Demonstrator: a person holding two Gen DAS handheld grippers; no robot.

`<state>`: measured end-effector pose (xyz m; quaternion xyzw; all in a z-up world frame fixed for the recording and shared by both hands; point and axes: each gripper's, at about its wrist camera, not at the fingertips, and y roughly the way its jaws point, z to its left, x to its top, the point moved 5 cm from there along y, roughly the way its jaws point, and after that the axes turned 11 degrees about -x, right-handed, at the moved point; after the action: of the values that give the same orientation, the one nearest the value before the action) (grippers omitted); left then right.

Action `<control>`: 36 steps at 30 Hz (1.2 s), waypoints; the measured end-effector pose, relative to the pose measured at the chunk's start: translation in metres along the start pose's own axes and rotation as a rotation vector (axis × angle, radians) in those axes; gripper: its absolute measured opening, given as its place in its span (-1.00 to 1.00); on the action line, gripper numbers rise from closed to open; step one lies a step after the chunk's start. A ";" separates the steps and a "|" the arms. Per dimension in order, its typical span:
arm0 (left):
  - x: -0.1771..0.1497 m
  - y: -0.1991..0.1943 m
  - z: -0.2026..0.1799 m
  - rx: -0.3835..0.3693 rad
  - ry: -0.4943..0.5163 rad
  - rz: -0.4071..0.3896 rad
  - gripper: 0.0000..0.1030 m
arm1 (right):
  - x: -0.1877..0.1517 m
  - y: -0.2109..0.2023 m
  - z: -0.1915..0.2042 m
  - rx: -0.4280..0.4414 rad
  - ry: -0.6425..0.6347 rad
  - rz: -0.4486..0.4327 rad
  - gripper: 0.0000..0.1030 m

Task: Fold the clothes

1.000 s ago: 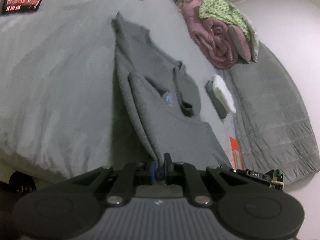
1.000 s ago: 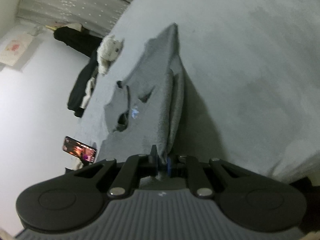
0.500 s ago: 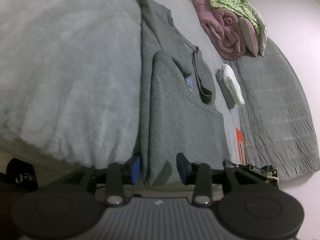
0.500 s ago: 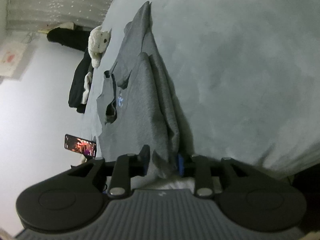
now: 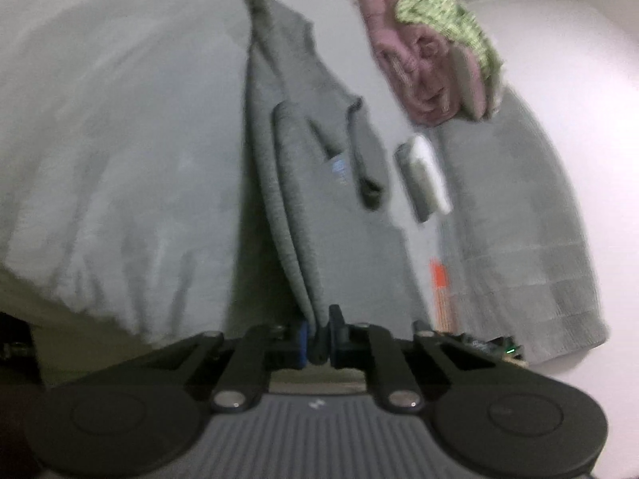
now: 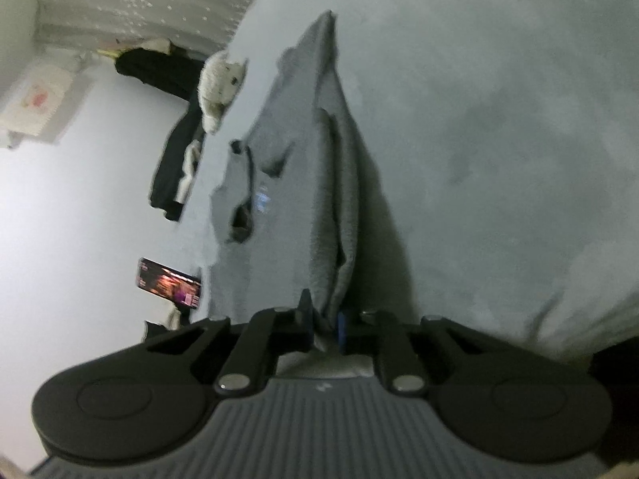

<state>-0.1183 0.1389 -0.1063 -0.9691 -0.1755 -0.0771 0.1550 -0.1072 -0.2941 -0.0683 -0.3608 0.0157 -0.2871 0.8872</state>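
Pinching the grey sweatshirt's near hem, both the left gripper and right gripper have just been closing their fingers on cloth, ready to carry it toward twelve o'clock for the next fold.

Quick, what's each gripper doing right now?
Left gripper: just closed, pinching the grey sweatshirt hem.
Right gripper: just closed, pinching the same sweatshirt.

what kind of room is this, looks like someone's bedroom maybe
Most likely a bedroom. The grey sweatshirt lies on a bed with a pale fleece blanket, rolled bedding is piled at the far end, and a stuffed toy sits at the bed's edge.
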 end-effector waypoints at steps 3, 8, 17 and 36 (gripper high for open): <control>0.007 -0.005 -0.009 -0.092 -0.031 -0.042 -0.83 | 0.008 -0.009 0.011 0.041 0.010 -0.023 -0.74; 0.025 -0.008 -0.027 -0.205 -0.067 -0.110 -0.83 | 0.029 -0.022 0.038 0.096 0.019 -0.072 -0.74; 0.081 0.002 -0.057 -0.268 -0.081 -0.242 -0.83 | 0.088 -0.014 0.069 0.145 0.105 -0.156 -0.74; 0.201 0.057 -0.008 -0.138 -0.173 -0.431 -0.83 | 0.181 0.086 0.061 0.138 0.211 -0.198 -0.74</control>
<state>0.0876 0.1488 -0.0736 -0.9206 -0.3851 -0.0366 0.0530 0.1007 -0.3003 -0.0467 -0.2669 0.0534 -0.4099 0.8706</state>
